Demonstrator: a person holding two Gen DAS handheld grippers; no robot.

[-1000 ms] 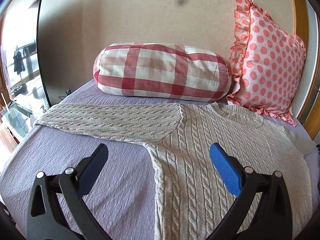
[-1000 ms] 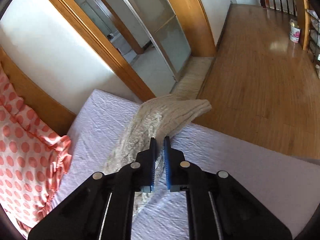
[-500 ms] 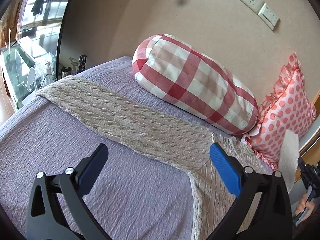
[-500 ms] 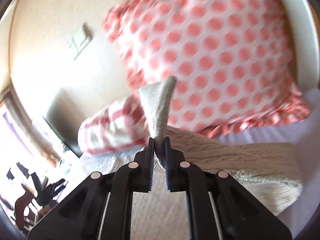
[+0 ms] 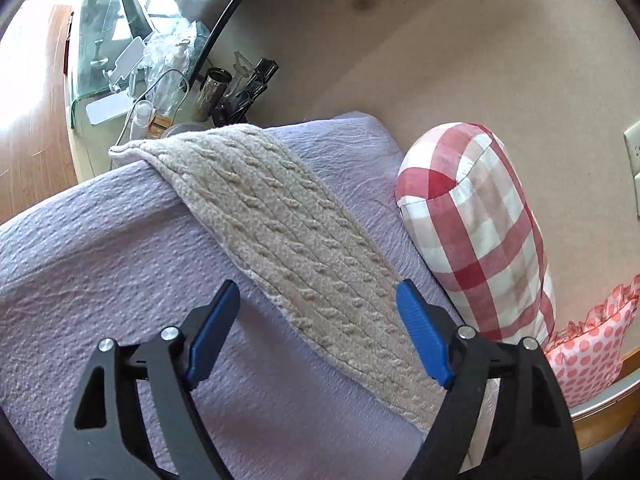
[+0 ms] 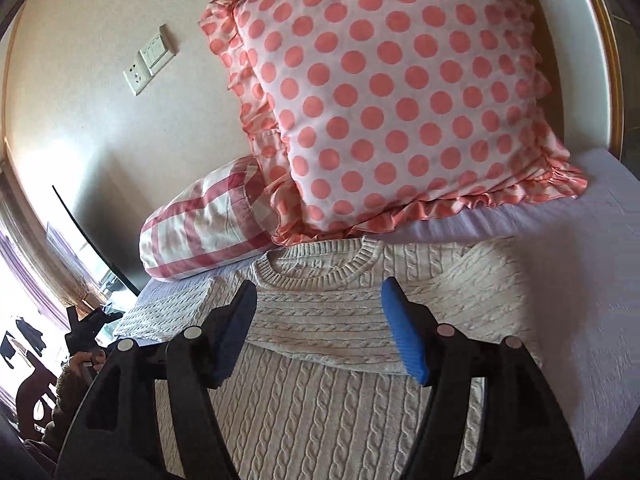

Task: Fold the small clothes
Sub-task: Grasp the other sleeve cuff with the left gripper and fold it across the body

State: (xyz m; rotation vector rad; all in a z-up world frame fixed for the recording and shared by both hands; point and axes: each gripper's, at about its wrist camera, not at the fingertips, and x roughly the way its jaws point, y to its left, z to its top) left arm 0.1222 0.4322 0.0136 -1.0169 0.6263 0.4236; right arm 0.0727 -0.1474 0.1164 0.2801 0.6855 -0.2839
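A cream cable-knit sweater [image 6: 320,400] lies flat on the lilac bedspread [image 6: 580,320], collar toward the pillows. Its right sleeve [image 6: 360,332] is folded across the chest. My right gripper [image 6: 324,332] is open and empty just above that folded sleeve. In the left wrist view the left sleeve [image 5: 296,248] stretches out straight to the bed's corner. My left gripper [image 5: 320,332] is open and empty, hovering over the sleeve near the shoulder end.
A red checked bolster [image 5: 480,232] and a pink polka-dot pillow [image 6: 400,100] lean on the wall at the head of the bed. A glass side table [image 5: 132,60] with bottles and clutter stands past the bed's corner. Wooden floor [image 5: 28,120] lies beyond.
My right gripper carried the right sleeve across the chest, let it go and opened. My left gripper swung left along the outstretched left sleeve, staying open.
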